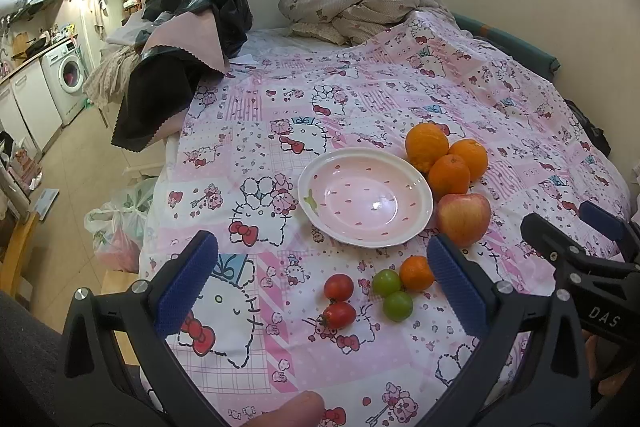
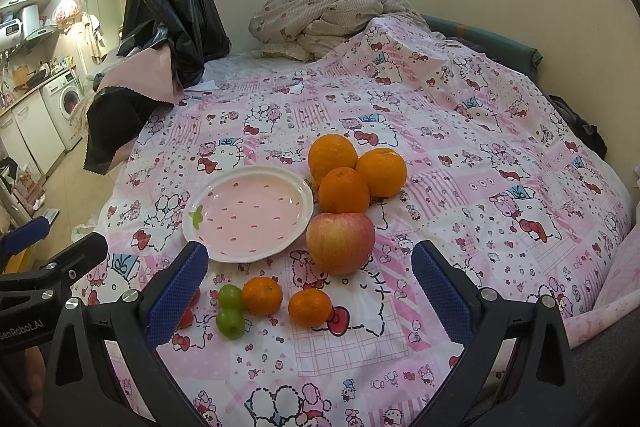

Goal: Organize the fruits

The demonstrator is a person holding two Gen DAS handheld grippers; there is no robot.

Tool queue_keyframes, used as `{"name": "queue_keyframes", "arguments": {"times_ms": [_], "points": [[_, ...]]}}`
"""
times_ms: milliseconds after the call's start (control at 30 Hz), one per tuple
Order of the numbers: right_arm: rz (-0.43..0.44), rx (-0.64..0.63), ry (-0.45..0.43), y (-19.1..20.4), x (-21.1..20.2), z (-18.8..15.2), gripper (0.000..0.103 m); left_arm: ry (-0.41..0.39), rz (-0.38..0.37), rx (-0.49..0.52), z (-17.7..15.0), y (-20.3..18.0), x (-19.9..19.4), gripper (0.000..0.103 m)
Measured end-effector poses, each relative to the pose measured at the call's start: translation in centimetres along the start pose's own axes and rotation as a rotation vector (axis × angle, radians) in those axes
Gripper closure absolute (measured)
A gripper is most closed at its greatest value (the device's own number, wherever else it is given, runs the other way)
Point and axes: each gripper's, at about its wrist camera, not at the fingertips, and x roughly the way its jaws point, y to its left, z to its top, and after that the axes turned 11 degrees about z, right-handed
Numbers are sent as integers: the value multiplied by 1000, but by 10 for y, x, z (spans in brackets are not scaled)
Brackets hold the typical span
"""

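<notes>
Fingers (image 2: 176, 291) spread on both grippers, fruit beside empty plate (image 1: 420, 223)

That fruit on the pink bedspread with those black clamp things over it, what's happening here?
A person holds a claw in each hand, left claw and right claw, both open and holding nothing. The pink plate is empty. The apple, three oranges, small mandarins, green fruits and cherry tomatoes all lie loose on the bedspread. Sorting hasn't started.

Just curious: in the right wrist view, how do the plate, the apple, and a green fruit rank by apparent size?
Largest to smallest:
1. plate
2. apple
3. green fruit, though it lies nearer the camera, so it is truly smallest.
</notes>
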Motion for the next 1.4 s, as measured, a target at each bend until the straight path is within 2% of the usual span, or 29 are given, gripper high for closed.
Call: {"name": "queue_keyframes", "arguments": {"times_ms": [1200, 1333, 1400], "points": [[1, 8, 3, -1, 0, 0, 0, 7, 5, -9, -1, 3, 4, 0], [42, 65, 21, -10, -1, 10, 0, 37, 62, 10, 7, 0, 7, 0], [58, 91, 23, -17, -2, 22, 0, 59, 67, 13, 16, -1, 10, 0]]}}
